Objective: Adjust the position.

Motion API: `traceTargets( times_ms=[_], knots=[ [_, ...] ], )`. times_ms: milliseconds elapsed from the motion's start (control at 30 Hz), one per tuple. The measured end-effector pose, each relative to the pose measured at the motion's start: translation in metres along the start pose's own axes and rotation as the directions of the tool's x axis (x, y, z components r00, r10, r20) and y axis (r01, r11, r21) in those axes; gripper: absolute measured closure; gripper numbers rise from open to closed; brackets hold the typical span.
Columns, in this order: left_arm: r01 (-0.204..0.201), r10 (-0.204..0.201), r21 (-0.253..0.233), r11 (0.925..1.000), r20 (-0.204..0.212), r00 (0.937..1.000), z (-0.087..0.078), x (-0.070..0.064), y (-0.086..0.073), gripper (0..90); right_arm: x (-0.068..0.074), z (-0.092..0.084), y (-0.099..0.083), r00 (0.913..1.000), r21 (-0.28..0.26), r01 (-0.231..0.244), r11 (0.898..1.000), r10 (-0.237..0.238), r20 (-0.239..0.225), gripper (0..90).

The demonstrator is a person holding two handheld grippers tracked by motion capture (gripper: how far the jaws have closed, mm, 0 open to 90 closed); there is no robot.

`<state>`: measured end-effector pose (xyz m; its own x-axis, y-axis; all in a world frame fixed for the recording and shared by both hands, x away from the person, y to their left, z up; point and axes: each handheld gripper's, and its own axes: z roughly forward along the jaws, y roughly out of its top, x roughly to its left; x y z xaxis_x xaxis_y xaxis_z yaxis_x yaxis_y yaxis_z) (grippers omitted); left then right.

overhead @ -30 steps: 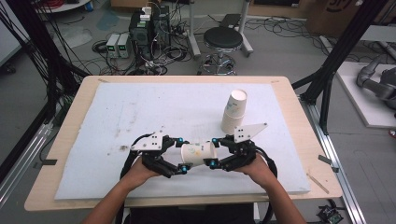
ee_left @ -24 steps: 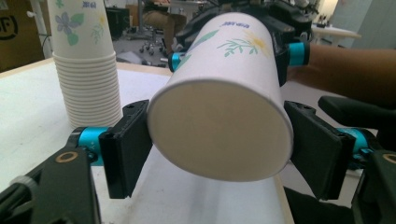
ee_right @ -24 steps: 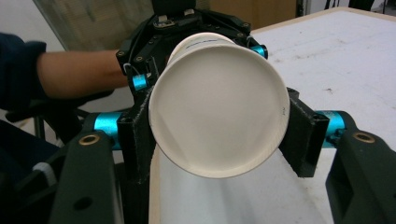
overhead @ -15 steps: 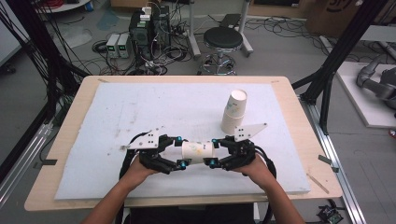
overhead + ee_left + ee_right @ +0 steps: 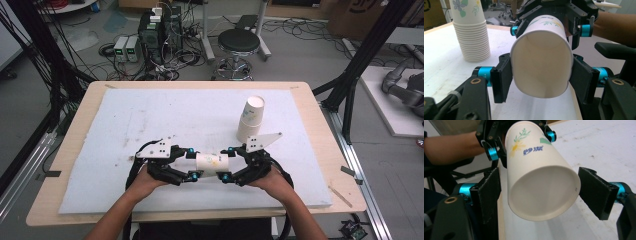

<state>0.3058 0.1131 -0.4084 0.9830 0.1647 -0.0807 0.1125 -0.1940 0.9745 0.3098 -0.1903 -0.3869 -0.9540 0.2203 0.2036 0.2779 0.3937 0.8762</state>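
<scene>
Two grippers meet near me: my left gripper [image 5: 541,75] has just been closing and now pinches the paper cup [image 5: 211,163] at its mouth, while my right gripper [image 5: 540,192] has just spread apart around its base, so it's a handover. Cup stack [image 5: 249,120] waits far right.

The matt white flower-printed paper cup [image 5: 541,67] looks smooth, the black gripper pads [image 5: 489,192] rough and felt-like, the scuffed white table mat [image 5: 150,115] perhaps foam.
</scene>
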Motion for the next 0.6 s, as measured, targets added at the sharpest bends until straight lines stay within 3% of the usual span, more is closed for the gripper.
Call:
traceTargets(
  times_ms=[267, 433, 600],
  knots=[
    [-0.021, 0.023, 0.087, 0.996, -0.014, 0.9996, -0.006, 0.002, 0.014, 39.0, 0.002, -0.003, 0.008, 0.9983, 0.028, 0.037, 0.999, -0.038, 0.044, 19.9],
    [-0.037, 0.04, 0.179, 0.9832, -0.012, 0.9991, -0.006, 0.003, 0.028, 39.0, 0.007, -0.003, 0.019, 0.9935, 0.06, 0.088, 0.994, -0.092, 0.066, 19.9],
    [-0.064, 0.068, 0.26, 0.9634, -0.009, 0.9976, -0.004, 0.004, 0.038, 39.0, 0.01, 0.004, 0.028, 0.9816, 0.135, 0.157, 0.978, -0.169, 0.088, 19.9]
  ],
)
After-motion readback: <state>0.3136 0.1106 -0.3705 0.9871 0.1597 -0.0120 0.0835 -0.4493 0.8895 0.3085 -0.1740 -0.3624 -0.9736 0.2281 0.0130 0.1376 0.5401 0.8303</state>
